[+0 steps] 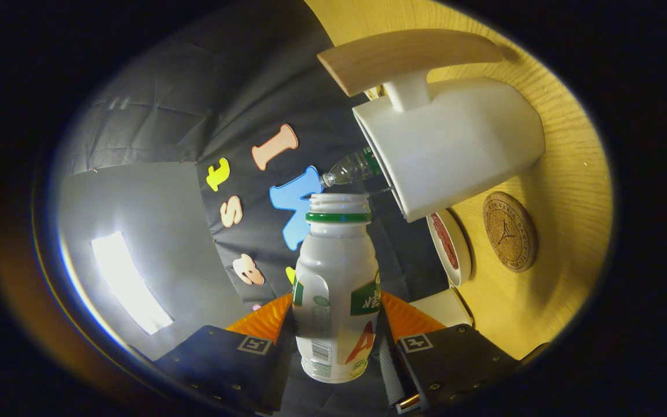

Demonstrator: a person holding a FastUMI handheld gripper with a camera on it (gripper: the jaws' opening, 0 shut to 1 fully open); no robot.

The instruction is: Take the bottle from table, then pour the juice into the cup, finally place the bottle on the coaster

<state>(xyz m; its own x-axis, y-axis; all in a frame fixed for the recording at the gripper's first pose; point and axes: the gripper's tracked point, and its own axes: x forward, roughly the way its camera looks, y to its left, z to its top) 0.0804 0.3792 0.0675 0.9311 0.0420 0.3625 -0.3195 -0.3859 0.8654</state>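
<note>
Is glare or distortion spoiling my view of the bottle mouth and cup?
Gripper view: a bright light panel glares beyond the tool, away from the bottle; the open mouth is sharp; fisheye bends the white cup and table; the coaster is dim but readable.

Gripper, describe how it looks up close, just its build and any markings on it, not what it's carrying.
The gripper has two broad, flat-faced finger blocks, one on either side. Each block carries a small square fiducial marker on a light patch near its inner top corner, and small screws dot the edges. The inner pads are ribbed wedges.
</note>
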